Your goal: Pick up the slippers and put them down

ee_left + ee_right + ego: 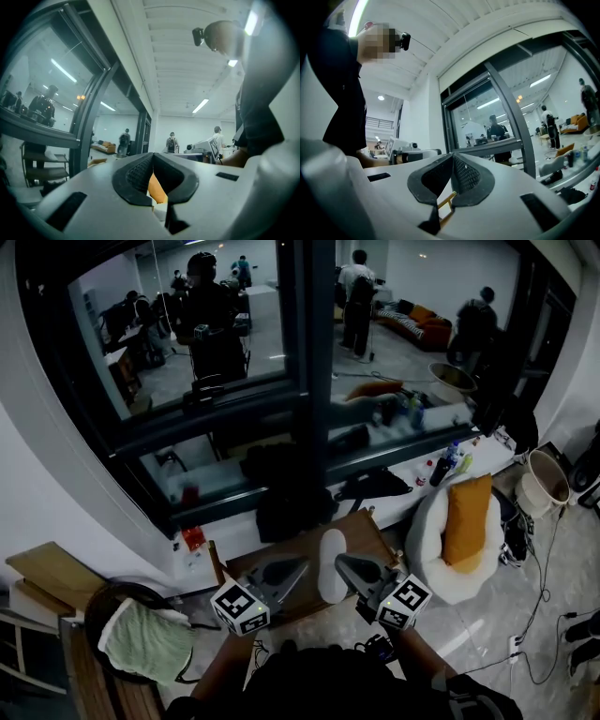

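White oblong slipper [330, 568] lies on the brown wooden worktop [370, 526], between my left hand-held gripper [298, 566] and right hand-held gripper [345, 564], both closed on nothing. Pick-up looks pending: I'd open one around it.

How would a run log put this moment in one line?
left gripper shut, empty | right gripper shut, empty | white slipper on wooden table between them, unheld

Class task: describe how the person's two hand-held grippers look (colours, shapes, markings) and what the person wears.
The left gripper and right gripper match: pale grey wedge-shaped bodies tapering to jaws lined with black textured pads. Each carries a white cube with black square markers. The person wears a dark top.
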Action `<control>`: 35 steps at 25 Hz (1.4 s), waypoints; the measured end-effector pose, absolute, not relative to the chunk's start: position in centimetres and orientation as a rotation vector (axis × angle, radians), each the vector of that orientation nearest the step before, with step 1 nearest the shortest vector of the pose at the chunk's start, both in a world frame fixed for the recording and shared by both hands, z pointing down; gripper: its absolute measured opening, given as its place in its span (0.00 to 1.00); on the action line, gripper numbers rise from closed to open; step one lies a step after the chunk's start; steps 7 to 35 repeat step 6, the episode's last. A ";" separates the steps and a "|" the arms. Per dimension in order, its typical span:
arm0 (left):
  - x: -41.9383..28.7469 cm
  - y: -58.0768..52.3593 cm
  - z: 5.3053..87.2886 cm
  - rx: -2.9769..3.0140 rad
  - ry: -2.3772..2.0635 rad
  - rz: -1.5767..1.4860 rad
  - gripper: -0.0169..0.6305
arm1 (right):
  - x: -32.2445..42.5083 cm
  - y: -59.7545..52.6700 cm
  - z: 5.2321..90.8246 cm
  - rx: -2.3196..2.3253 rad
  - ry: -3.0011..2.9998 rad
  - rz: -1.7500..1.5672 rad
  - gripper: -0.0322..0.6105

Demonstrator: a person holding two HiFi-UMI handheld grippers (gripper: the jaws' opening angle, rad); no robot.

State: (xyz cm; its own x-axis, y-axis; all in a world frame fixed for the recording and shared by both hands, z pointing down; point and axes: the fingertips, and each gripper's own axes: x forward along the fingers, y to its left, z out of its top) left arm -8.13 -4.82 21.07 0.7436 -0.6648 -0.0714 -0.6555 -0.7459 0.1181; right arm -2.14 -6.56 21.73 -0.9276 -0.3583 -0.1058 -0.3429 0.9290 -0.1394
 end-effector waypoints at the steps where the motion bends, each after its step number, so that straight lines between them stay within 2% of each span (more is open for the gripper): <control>1: -7.9 -4.9 21.0 2.857 -1.079 -0.167 0.05 | -1.9 -6.7 21.8 -0.545 2.953 -0.188 0.09; 35: -6.5 -5.2 21.0 2.869 -1.064 -0.154 0.05 | -0.5 -7.1 21.9 -0.551 2.945 -0.221 0.09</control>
